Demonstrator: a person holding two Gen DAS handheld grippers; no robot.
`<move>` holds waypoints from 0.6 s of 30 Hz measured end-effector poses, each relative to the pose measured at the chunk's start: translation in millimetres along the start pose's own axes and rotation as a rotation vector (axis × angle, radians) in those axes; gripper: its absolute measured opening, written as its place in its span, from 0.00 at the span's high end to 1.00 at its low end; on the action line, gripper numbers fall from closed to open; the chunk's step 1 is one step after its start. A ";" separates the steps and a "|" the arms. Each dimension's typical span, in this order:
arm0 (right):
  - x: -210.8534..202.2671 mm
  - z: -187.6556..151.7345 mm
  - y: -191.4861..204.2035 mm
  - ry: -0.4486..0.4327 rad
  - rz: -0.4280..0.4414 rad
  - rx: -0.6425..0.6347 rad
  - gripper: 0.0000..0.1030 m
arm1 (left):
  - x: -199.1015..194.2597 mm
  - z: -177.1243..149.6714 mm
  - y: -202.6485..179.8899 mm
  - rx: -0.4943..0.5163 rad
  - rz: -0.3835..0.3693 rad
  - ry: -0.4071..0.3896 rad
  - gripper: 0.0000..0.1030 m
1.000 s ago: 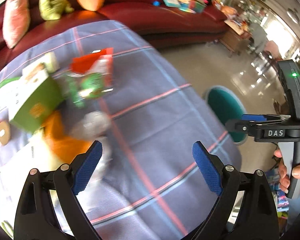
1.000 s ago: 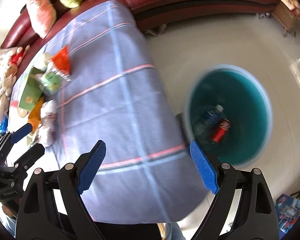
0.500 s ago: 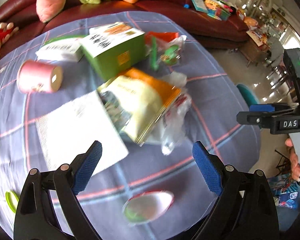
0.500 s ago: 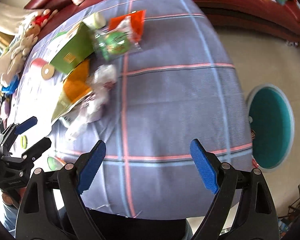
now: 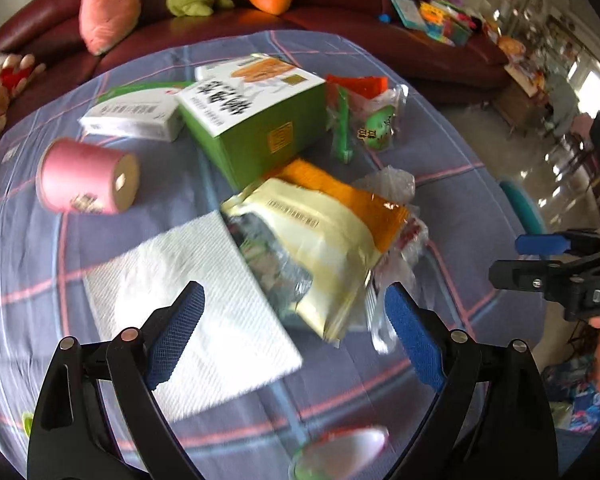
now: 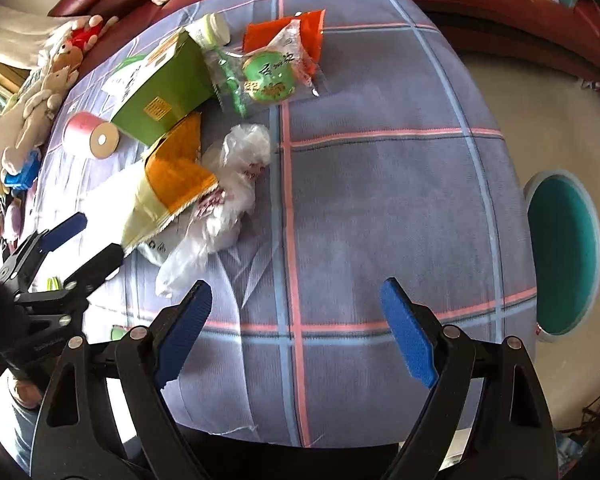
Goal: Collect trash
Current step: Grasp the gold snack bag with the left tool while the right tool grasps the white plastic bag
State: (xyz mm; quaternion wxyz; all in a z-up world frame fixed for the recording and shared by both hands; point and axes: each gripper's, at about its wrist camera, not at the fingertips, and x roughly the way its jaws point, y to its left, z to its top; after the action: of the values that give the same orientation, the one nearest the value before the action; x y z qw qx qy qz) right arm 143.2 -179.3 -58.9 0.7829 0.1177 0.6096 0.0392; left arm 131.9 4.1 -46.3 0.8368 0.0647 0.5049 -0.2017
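We look down past our left gripper (image 5: 294,336), its blue pads spread wide with nothing between them, above a plaid tablecloth (image 5: 440,136). Just ahead lies a yellow-and-orange snack bag (image 5: 324,232) overlapping a white paper towel (image 5: 188,280). Behind it sit a green box (image 5: 260,120) and a pink roll (image 5: 84,178).

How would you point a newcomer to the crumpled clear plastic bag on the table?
Start at the green box on the checked tablecloth. Nearer the camera lies a yellow-and-orange pouch; the plastic bag sits against its right edge. It alone is see-through, white and wrinkled.
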 end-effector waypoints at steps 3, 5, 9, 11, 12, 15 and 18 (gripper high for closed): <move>1.3 7.9 -6.8 0.004 0.006 0.025 0.20 | 17.3 11.3 -2.8 0.022 0.016 0.024 0.11; 2.5 12.5 -11.8 0.005 0.012 0.043 0.20 | 26.2 15.9 -4.8 0.028 -0.004 0.042 0.11; 8.3 21.0 -17.2 0.012 0.011 0.066 0.20 | 35.2 19.4 -8.8 0.031 -0.026 0.033 0.26; 10.8 23.6 -17.4 0.018 0.020 0.074 0.20 | 39.0 18.7 -7.8 0.016 -0.027 0.060 0.59; 12.2 24.9 -17.8 0.022 0.027 0.078 0.20 | 38.8 18.0 -3.8 -0.007 -0.034 0.065 0.70; 17.3 28.8 -9.3 0.026 0.049 0.068 0.20 | 31.2 14.9 9.6 -0.053 -0.060 0.049 0.84; 23.6 32.3 3.2 0.025 0.061 0.050 0.20 | 22.3 11.7 20.7 -0.071 -0.076 0.030 0.85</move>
State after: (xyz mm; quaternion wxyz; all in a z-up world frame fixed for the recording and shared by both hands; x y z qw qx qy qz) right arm 180.6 -175.8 -73.1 0.7706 0.1555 0.6161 0.0494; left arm 158.9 13.2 -62.0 0.8225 0.0188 0.5264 -0.2146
